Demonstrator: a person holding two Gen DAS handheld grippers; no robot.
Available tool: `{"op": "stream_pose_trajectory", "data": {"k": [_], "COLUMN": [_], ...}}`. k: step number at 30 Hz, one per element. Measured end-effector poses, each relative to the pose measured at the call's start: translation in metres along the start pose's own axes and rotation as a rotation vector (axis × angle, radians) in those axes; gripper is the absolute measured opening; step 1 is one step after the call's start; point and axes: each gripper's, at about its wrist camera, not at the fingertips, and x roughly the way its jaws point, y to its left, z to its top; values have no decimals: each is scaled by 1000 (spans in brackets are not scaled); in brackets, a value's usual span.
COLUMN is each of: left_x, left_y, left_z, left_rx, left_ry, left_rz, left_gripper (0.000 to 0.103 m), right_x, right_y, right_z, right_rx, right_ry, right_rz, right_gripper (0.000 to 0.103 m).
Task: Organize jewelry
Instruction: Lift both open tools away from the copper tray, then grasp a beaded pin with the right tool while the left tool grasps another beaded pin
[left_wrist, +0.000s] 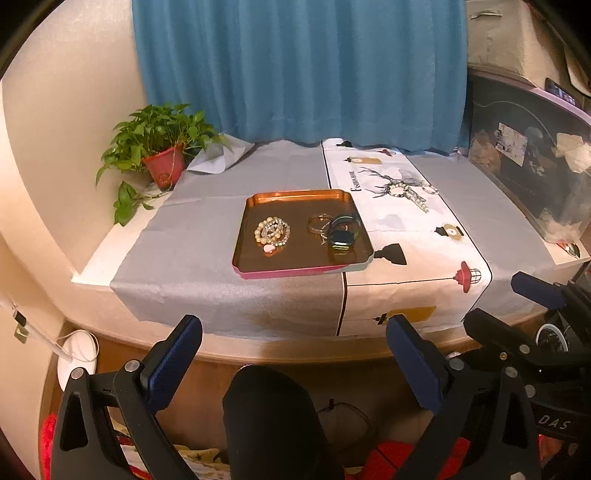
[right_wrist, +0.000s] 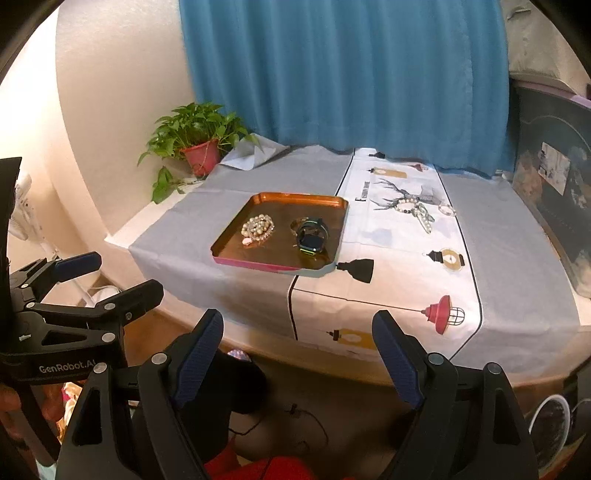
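A copper tray (left_wrist: 295, 195) (right_wrist: 266, 199) sits mid-table. In it lie pearl bracelets (left_wrist: 272, 230) (right_wrist: 258, 227), a thin bangle (left_wrist: 318, 221) and a dark watch (left_wrist: 343, 236) (right_wrist: 312, 238). More bead bracelets and a chain (left_wrist: 410, 194) (right_wrist: 419, 210) lie on the white printed cloth behind and right of the tray. My left gripper (left_wrist: 295, 343) is open and empty, below the table's front edge. My right gripper (right_wrist: 297, 339) is open and empty, also in front of the table; it shows at the right of the left wrist view (left_wrist: 517, 299).
A potted plant (left_wrist: 162, 147) (right_wrist: 199, 144) stands at the back left corner. A blue curtain (left_wrist: 299, 70) hangs behind the table. A dark storage box (left_wrist: 532, 162) stands at the right edge. A black-clad knee (left_wrist: 273, 421) is below the grippers.
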Motion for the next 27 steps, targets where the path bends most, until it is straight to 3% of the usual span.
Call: {"op": "stream_pose_trajectory", "data": {"k": [15,27], "left_x": [-1,52], "left_y": [-18,-59], "left_z": [4,58], "left_rx": [23,74], "left_ry": [-3,30], "left_rz": [-7,-57], "left_gripper": [99,99], "right_x": [-5,22], "right_y": [-14,-81], "right_z": [-5,10], "right_rx": [26,110], "right_ry": [2,25], "right_rz": [-8,-75], "right_gripper": [83,83]}}
